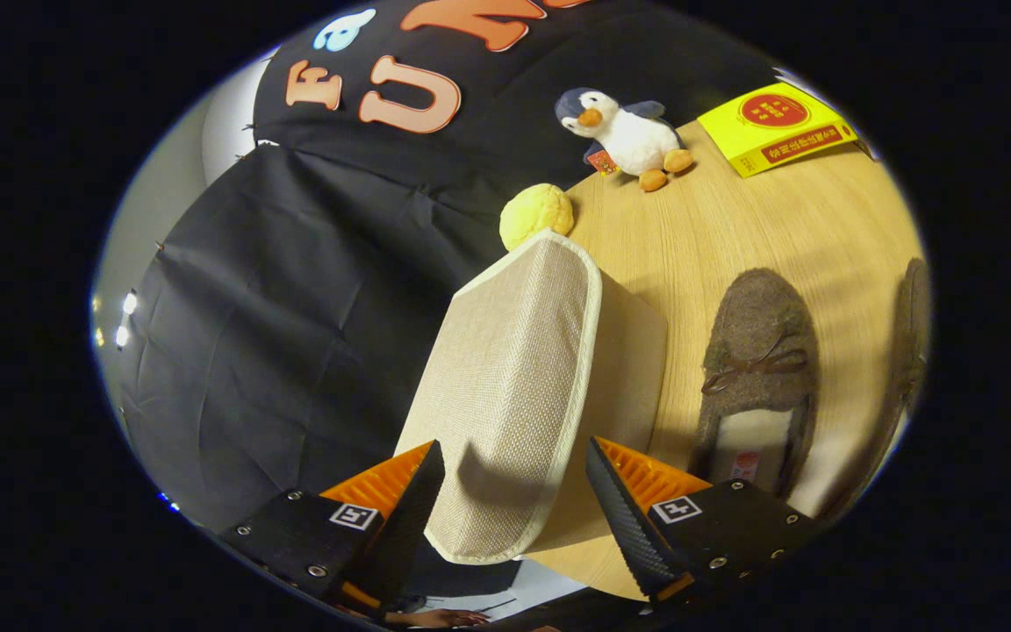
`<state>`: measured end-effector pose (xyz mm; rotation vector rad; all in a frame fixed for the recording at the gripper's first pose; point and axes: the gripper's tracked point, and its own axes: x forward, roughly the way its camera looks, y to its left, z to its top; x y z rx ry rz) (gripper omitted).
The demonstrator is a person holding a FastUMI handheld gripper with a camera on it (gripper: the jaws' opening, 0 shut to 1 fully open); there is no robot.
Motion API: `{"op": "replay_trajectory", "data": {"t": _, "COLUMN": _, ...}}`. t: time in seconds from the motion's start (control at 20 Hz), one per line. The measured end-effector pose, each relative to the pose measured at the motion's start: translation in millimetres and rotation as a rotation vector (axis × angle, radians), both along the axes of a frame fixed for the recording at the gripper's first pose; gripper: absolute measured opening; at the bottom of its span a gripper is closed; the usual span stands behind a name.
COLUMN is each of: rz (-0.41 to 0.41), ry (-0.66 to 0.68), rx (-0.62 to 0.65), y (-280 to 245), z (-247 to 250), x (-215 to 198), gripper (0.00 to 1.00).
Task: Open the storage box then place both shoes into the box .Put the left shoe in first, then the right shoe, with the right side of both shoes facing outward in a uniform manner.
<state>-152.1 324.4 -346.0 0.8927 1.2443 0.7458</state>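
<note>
The beige fabric storage box (624,369) stands on the wooden table (734,228), its trimmed lid panel (514,369) lying flat against the box. My gripper (514,446) is open, and its fingers straddle the near end of that lid panel. I cannot tell whether either finger touches it. To the right of the box lies a brown felt shoe (760,351) with a small bow, its pale lining toward me. The second brown shoe (909,342) lies farther right, seen only as a narrow strip.
A yellow round soft toy (536,213) sits just behind the box. A plush penguin (628,132) and a flat yellow carton (773,127) rest at the far end of the table. Black cloth wall hangs to the left of the box.
</note>
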Motion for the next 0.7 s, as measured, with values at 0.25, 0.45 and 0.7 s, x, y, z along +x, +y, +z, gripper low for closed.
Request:
{"op": "replay_trajectory", "data": {"t": 0.25, "rz": -0.014, "ry": 0.052, "rx": 0.036, "y": 8, "z": -5, "x": -3, "gripper": 0.97}}
{"op": "replay_trajectory", "data": {"t": 0.45, "rz": -0.036, "ry": 0.037, "rx": 0.073, "y": -2, "z": 20, "x": 0, "gripper": 0.93}}
{"op": "replay_trajectory", "data": {"t": 0.7, "rz": -0.063, "ry": -0.022, "rx": 0.142, "y": -9, "z": 69, "x": 15, "gripper": 0.76}}
